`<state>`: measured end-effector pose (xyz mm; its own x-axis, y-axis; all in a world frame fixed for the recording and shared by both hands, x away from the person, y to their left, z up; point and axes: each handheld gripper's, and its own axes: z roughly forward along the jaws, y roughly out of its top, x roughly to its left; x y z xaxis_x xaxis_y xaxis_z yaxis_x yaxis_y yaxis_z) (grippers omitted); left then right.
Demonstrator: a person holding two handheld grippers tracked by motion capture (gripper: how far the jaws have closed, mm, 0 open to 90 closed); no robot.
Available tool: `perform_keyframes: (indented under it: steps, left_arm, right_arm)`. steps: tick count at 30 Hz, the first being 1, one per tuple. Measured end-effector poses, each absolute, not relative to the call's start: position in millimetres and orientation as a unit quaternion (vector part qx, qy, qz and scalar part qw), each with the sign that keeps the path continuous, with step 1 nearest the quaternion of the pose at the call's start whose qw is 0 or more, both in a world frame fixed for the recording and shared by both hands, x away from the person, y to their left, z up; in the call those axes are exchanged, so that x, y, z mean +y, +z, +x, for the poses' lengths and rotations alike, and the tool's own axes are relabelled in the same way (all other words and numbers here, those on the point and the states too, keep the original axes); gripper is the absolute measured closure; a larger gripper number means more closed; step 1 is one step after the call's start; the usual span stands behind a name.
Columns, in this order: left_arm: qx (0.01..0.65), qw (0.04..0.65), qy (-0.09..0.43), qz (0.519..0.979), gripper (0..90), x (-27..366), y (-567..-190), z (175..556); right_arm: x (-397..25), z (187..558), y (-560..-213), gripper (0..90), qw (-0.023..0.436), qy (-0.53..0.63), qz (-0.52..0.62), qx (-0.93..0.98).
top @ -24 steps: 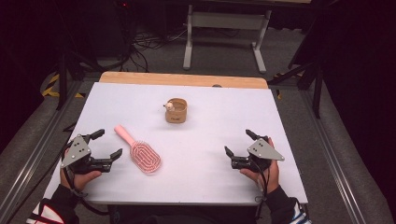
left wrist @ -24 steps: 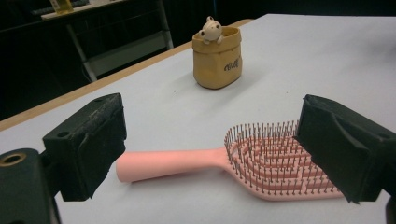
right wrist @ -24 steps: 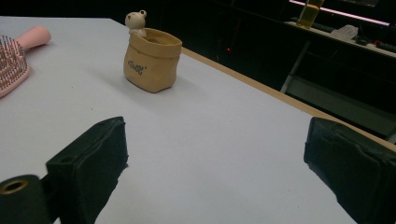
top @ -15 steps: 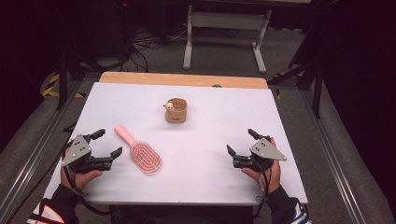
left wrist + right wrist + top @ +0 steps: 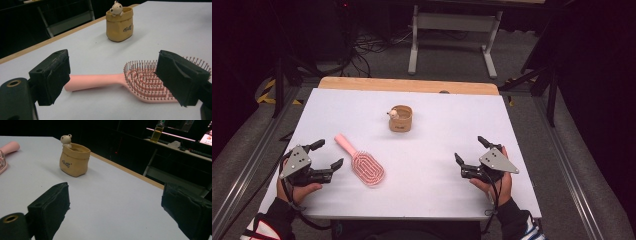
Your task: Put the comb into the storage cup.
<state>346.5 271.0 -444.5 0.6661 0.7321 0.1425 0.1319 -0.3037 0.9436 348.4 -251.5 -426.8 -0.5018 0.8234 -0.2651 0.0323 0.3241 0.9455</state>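
table (image 5: 437, 150) white top, light wood far edge | hairbrush (image 5: 362, 162) pink, bristles pink | pot (image 5: 400, 119) tan-yellow, dark lettering, cream bear figure (image 5: 116, 8) on rim | left gripper (image 5: 326, 156) black, grey plate | right gripper (image 5: 469, 151) black, grey plate

Pink hairbrush (image 5: 362, 163) flat on white table (image 5: 437, 195), well apart from tan bear-topped pot (image 5: 400, 118).
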Motion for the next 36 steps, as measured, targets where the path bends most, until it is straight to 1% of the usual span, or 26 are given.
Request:
perform_keyframes:
  steps: [5, 8, 9, 11, 12, 13, 14, 15, 17, 18, 19, 21, 25, 31, 36]
  left_arm:
    - [0.290, 0.519, 0.297, 0.747, 16.2, 272, -442, 352]
    - [0.292, 0.515, 0.294, 0.751, 22.2, 271, -440, 361]
    - [0.296, 0.507, 0.297, 0.753, 25.8, 271, -440, 364]
    - [0.309, 0.478, 0.311, 0.761, 39.9, 270, -439, 370]
    - [0.309, 0.478, 0.311, 0.761, 44.8, 270, -439, 370]
    - [0.319, 0.473, 0.308, 0.762, 51.6, 273, -440, 374]
    - [0.319, 0.473, 0.308, 0.762, 56.7, 273, -440, 374]
    - [0.325, 0.468, 0.305, 0.763, 56.7, 274, -440, 377]
    - [0.329, 0.470, 0.300, 0.762, 72.6, 277, -438, 383]
    - [0.330, 0.473, 0.296, 0.761, 76.5, 279, -435, 388]
    - [0.329, 0.476, 0.292, 0.761, 83.1, 280, -434, 391]
    - [0.326, 0.474, 0.289, 0.765, 89.4, 278, -431, 399]
    - [0.323, 0.468, 0.278, 0.774, 90.0, 272, -430, 416]
    - [0.313, 0.434, 0.263, 0.803, 90.0, 255, -433, 438]
    - [0.311, 0.393, 0.277, 0.820, 89.9, 243, -439, 447]
  right_arm:
    - [-251, 348, -426, 8.9, 0.399, 0.497, 0.304, 0.708]
    - [-251, 348, -427, 9.5, 0.398, 0.492, 0.303, 0.712]
    - [-250, 349, -428, 9.6, 0.397, 0.491, 0.303, 0.713]
    - [-249, 350, -429, 9.6, 0.394, 0.487, 0.305, 0.717]
    - [-249, 350, -429, 9.6, 0.394, 0.487, 0.305, 0.717]
    - [-248, 350, -429, 9.6, 0.393, 0.484, 0.304, 0.720]
    - [-248, 350, -429, 9.6, 0.393, 0.484, 0.304, 0.720]
    - [-248, 350, -429, 9.6, 0.393, 0.483, 0.303, 0.721]
    - [-246, 351, -431, 9.6, 0.389, 0.481, 0.304, 0.725]
    - [-246, 351, -431, 9.6, 0.389, 0.480, 0.303, 0.726]
    - [-245, 352, -432, 9.6, 0.387, 0.476, 0.303, 0.729]
    - [-244, 352, -433, 9.6, 0.384, 0.474, 0.302, 0.732]
    - [-243, 353, -435, 9.6, 0.381, 0.471, 0.304, 0.735]
    - [-243, 355, -437, 9.5, 0.375, 0.467, 0.308, 0.739]
    - [-242, 357, -439, 9.5, 0.371, 0.461, 0.307, 0.745]
